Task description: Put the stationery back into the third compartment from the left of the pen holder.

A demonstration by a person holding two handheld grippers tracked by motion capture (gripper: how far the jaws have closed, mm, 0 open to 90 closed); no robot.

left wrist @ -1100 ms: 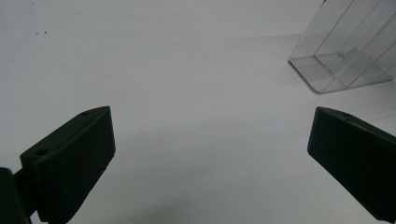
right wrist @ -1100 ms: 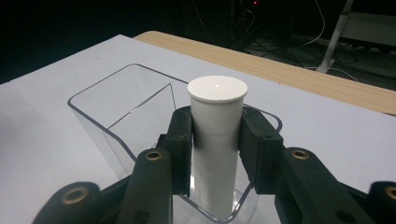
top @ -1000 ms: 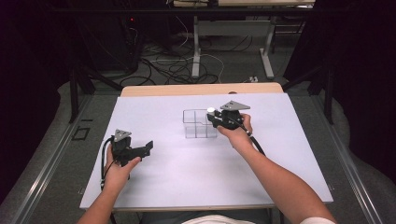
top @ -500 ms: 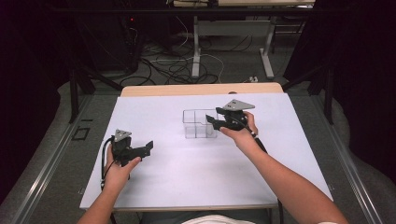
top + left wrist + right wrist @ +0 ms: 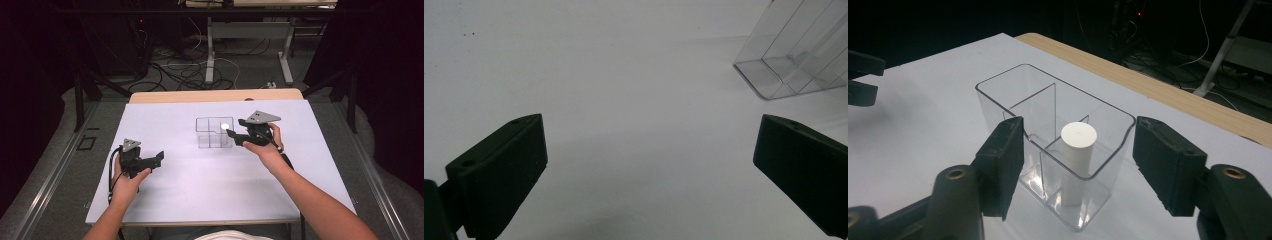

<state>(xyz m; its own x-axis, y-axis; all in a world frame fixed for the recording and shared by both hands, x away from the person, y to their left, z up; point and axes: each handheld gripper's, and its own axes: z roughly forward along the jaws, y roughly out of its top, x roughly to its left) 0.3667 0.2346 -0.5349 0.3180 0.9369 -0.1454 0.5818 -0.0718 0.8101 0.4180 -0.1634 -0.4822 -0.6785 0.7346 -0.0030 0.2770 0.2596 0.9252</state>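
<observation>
Right gripper view shows the task's thing from close: a white cylinder that stands upright inside a clear plastic box. The cylinder is plain and matt, with a flat round top and a tiny dot in the middle of it. The box has thin transparent walls, rounded corners and inner walls that divide it into compartments; the cylinder is in the compartment nearest to this camera. The right gripper has its jaws about half open, they have just been opening, and they stand on both sides of the box without pressing on it or on the cylinder. In the high view the box sits near the middle of the white counter. The left gripper rests well apart from the box, jaws wide open and holding nothing
</observation>
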